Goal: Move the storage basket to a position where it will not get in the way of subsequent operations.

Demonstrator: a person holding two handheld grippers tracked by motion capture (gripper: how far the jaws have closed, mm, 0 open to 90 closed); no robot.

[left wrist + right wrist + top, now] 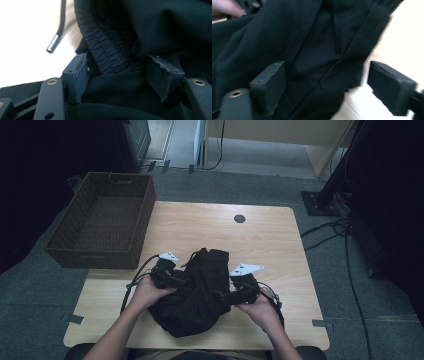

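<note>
A crumpled black garment point(197, 292) with an elastic waistband point(110, 50) lies on the near middle of the wooden table point(270, 240). My left gripper point(181, 281) pushes into its left side. In the left gripper view this gripper point(120, 67) is open, with the gathered waistband lying between its pads point(78, 77). A drawstring with a metal tip point(52, 46) hangs off to one side. My right gripper point(221, 296) reaches into the garment's right side. In its own view it point(332, 75) is open wide, straddling a seamed edge of the cloth point(319, 65).
A dark wicker basket point(100, 220) sits at the table's far left corner, overhanging the edge. A round cable hole point(239, 218) lies at the far middle. Cables point(345, 250) and a stand base point(320, 202) are on the floor at the right.
</note>
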